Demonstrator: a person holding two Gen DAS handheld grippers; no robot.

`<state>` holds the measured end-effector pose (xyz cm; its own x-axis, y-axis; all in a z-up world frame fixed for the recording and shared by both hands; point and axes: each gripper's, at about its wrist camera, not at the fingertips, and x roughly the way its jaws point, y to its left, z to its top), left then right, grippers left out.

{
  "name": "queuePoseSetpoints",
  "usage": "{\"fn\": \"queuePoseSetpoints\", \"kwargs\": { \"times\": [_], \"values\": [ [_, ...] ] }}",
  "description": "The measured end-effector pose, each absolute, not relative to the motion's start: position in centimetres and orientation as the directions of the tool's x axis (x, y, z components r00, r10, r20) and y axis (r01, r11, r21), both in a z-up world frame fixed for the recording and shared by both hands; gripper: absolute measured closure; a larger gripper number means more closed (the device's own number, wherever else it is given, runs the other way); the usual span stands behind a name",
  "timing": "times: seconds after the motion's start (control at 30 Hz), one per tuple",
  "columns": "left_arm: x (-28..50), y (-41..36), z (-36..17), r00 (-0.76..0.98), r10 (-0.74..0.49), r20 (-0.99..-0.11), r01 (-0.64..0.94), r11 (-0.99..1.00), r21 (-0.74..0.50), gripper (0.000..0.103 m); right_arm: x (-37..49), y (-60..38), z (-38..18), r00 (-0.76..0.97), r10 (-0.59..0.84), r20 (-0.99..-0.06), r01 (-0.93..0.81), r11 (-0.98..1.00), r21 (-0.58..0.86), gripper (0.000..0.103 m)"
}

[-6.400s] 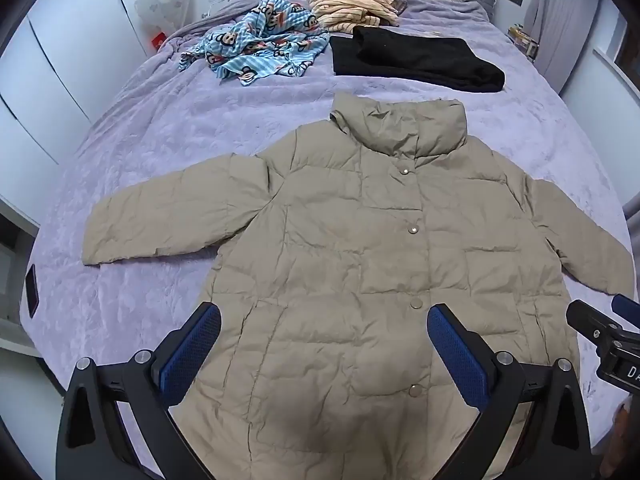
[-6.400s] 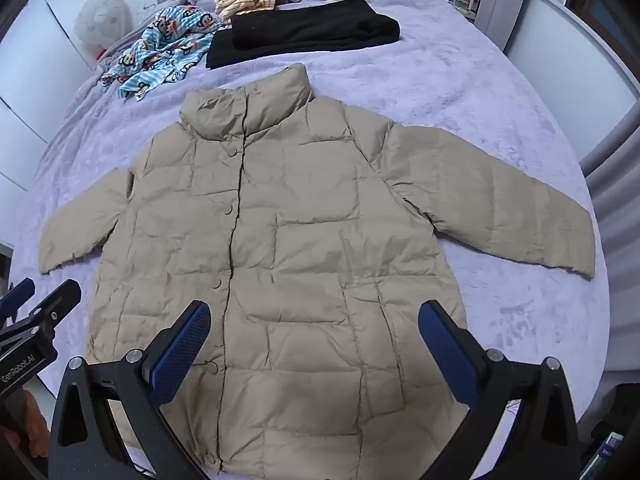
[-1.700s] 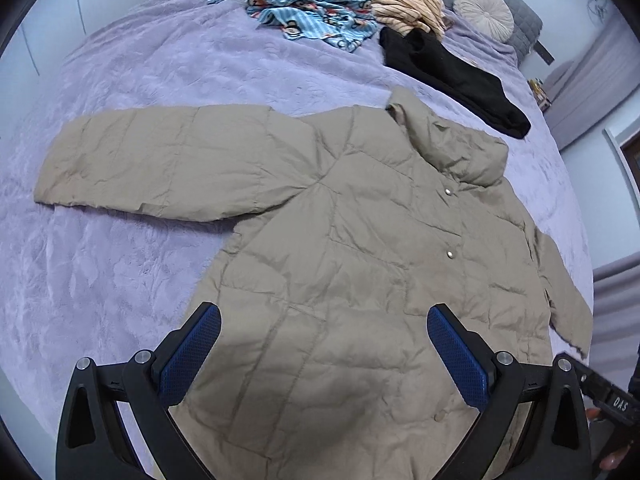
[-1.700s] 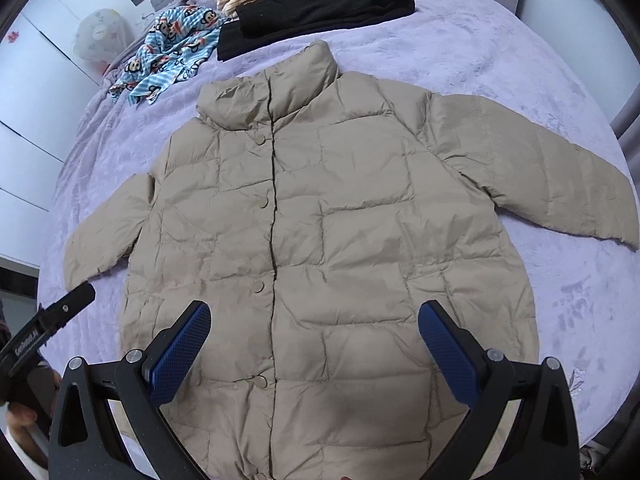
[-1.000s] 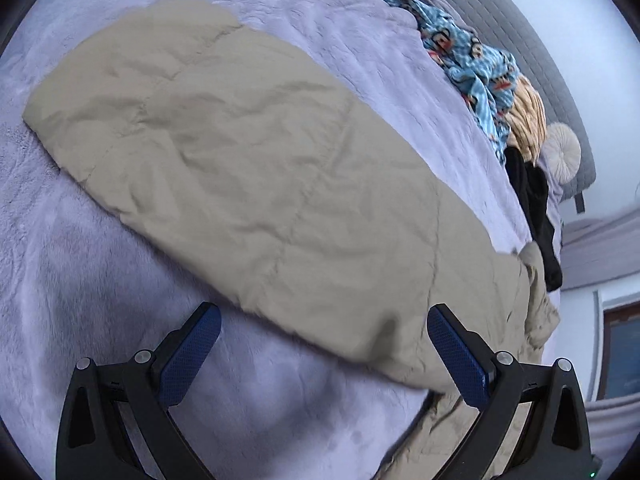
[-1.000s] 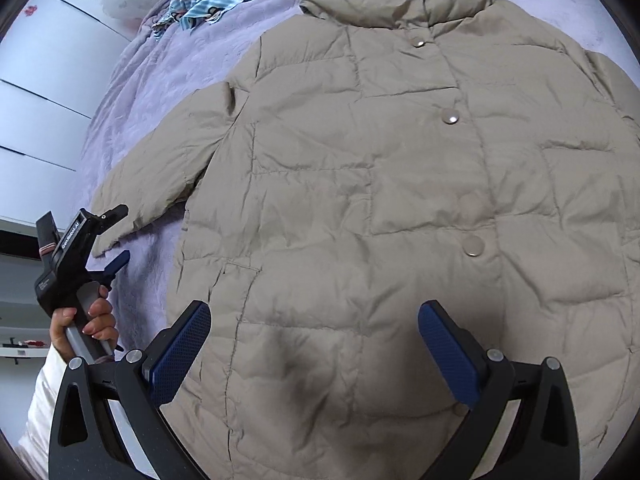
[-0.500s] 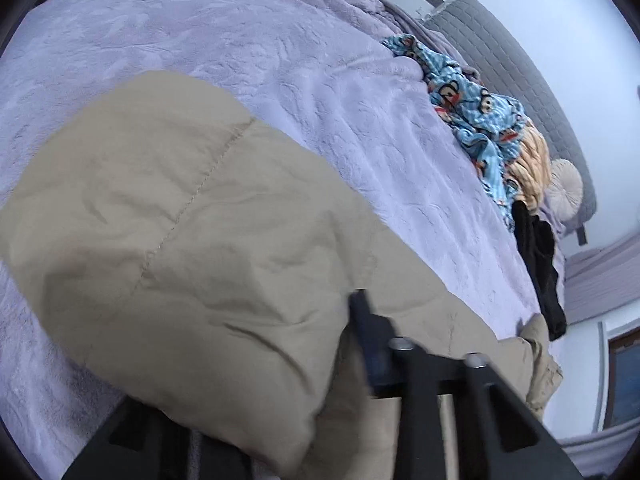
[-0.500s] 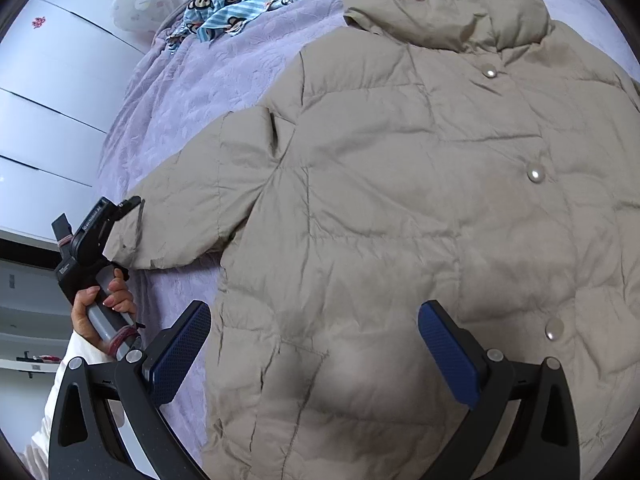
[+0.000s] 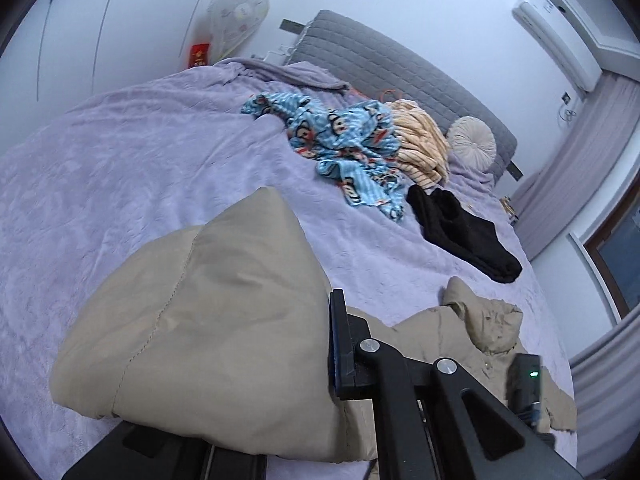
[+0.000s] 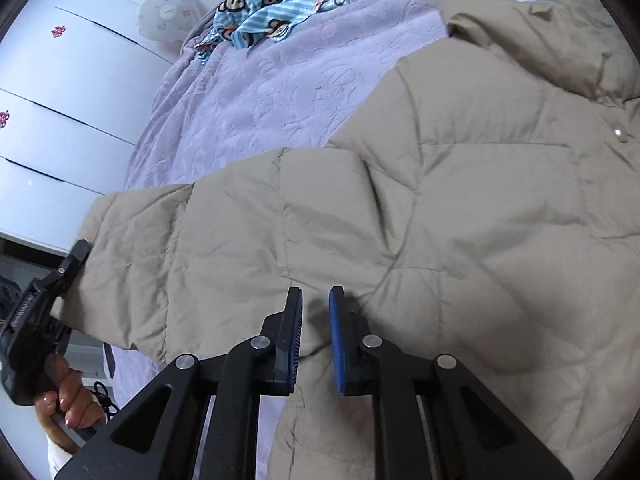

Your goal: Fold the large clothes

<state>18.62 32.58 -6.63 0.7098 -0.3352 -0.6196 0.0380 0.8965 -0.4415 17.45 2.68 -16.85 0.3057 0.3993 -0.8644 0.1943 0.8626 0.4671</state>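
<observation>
Bed [image 9: 120, 168] under a lilac quilted cover, carrying everything. Beige padded jacket [image 10: 460, 208] spread front-up across the near part of the bed, collar toward the headboard, snap buttons down the front. Sleeve [image 10: 192, 248] stretched out toward the bed's left edge, its cuff end raised and bunched. Blue cartoon-print garment [image 9: 340, 136] crumpled near the headboard, touching a striped yellow garment [image 9: 416, 140]; folded black garment [image 9: 460, 228] just beside them, well apart from the jacket collar. Grey headboard [image 9: 392, 68] with a round cushion [image 9: 472, 140] against it. Left hand-held gripper [image 10: 72, 264] clamped on the sleeve cuff at the left edge, one blue-padded finger [image 9: 338, 344] showing, the other hidden under the fabric. Right hand-held gripper [image 10: 314, 336] nearly closed, pinching a fold of jacket fabric below the sleeve, near the armpit.
</observation>
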Motion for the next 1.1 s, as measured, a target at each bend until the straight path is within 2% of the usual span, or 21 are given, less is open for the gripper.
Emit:
{"fn": "queuePoseSetpoints", "kwargs": {
  "times": [0.07,0.2,0.3,0.37,0.5,0.67,0.77,0.8,0.83,0.87,0.93,0.97,1.1],
  "values": [
    [18.4,30.2,-5.7,0.702,-0.371,-0.608,0.084,0.891,-0.447,0.094,17.8,3.1,-19.0,0.252,0.476,-0.843,0.17,0.835,0.523,0.088],
    [18.4,23.7,-3.9,0.675,-0.444,-0.589,0.192,0.877,-0.441,0.094,17.9,2.8,-22.1,0.197,0.534,-0.822,0.201,0.798,0.567,0.089],
    [18.6,16.9,-2.7,0.632,-0.505,-0.588,0.297,0.859,-0.418,0.094,17.1,1.2,-21.2,0.176,0.603,-0.778,0.211,0.749,0.628,0.089],
    [18.4,12.2,-2.5,0.591,-0.531,-0.607,0.356,0.847,-0.395,0.094,15.8,-0.7,-19.6,0.193,0.6,-0.776,0.188,0.754,0.629,0.089],
    [17.4,1.5,-5.1,0.486,-0.525,-0.699,0.497,0.824,-0.273,0.094,12.5,-7.7,-16.0,0.276,0.472,-0.837,0.187,0.828,0.528,0.089],
    [15.8,-7.3,-12.9,0.399,-0.34,-0.851,0.531,0.843,-0.088,0.093,7.8,-17.2,-13.7,0.344,0.229,-0.911,0.278,0.901,0.332,0.089],
    [14.7,-8.8,-16.3,0.394,-0.254,-0.884,0.536,0.844,-0.004,0.092,5.9,-20.6,-14.0,0.347,0.169,-0.923,0.336,0.896,0.29,0.089],
    [14.5,-8.9,-17.0,0.398,-0.234,-0.887,0.539,0.842,0.02,0.089,5.4,-21.3,-14.4,0.343,0.169,-0.924,0.353,0.888,0.294,0.089],
    [14.1,-9.1,-17.3,0.405,-0.226,-0.886,0.547,0.836,0.037,0.073,5.0,-21.8,-14.9,0.343,0.18,-0.922,0.367,0.878,0.308,0.089],
    [13.8,-9.0,-17.5,0.408,-0.231,-0.883,0.555,0.831,0.038,0.041,4.5,-22.3,-15.1,0.347,0.19,-0.918,0.375,0.869,0.322,0.089],
    [13.2,-8.9,-17.0,0.455,-0.208,-0.866,0.536,0.841,0.08,0.013,4.2,-22.3,-15.6,0.357,0.207,-0.911,0.378,0.86,0.343,0.088],
    [13.1,-8.5,-16.6,0.464,-0.218,-0.858,0.54,0.838,0.079,0.009,4.3,-22.3,-15.8,0.358,0.208,-0.91,0.38,0.858,0.345,0.088],
    [12.2,-5.9,-14.0,0.398,-0.311,-0.863,0.554,0.831,-0.043,0.009,4.8,-22.5,-15.5,0.353,0.214,-0.911,0.386,0.854,0.35,0.087]
  ]
}}
